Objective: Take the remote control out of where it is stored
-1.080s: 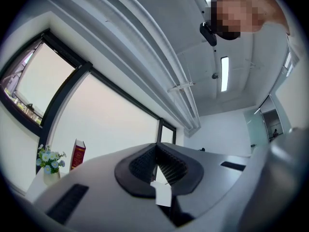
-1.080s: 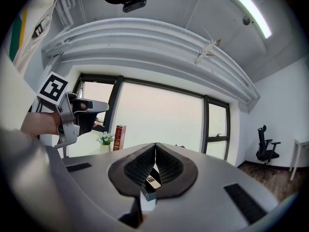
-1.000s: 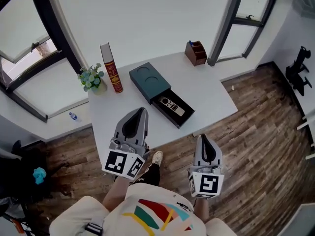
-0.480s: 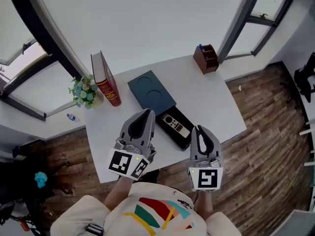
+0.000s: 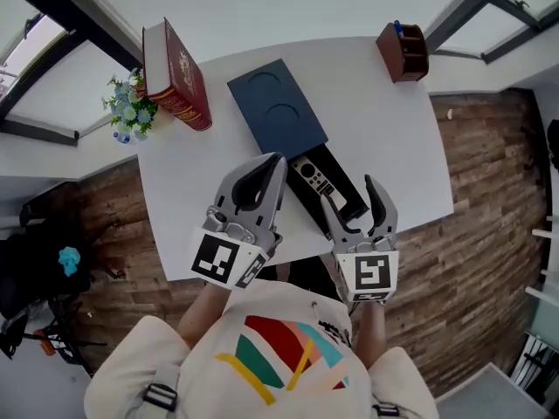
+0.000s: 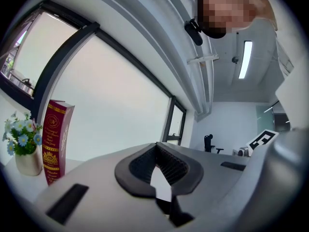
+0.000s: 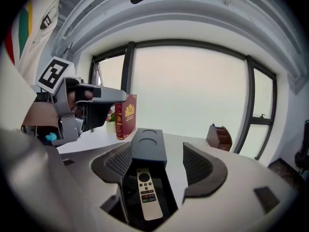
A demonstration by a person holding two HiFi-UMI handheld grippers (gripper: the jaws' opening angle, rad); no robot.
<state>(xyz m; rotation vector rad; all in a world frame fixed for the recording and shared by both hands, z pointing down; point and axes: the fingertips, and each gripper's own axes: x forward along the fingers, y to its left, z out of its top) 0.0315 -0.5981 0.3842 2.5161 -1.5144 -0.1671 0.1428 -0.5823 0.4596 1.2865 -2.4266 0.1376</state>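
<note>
The drawer (image 5: 349, 206) stands pulled out of the dark blue box (image 5: 278, 116), with the remote control (image 5: 312, 178) lying inside, untouched. The right gripper (image 5: 348, 197) hovers at the drawer's near end, jaws opening (gripping nothing yet). The left gripper (image 5: 265, 171) is pressed together, empty. Grasping and lifting remain.

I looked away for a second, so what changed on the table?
The left gripper and right gripper moved forward over the table. The right one, shut before, is opening its jaws above the drawer, gripping nothing. The left stays shut. The remote still lies in the drawer.
</note>
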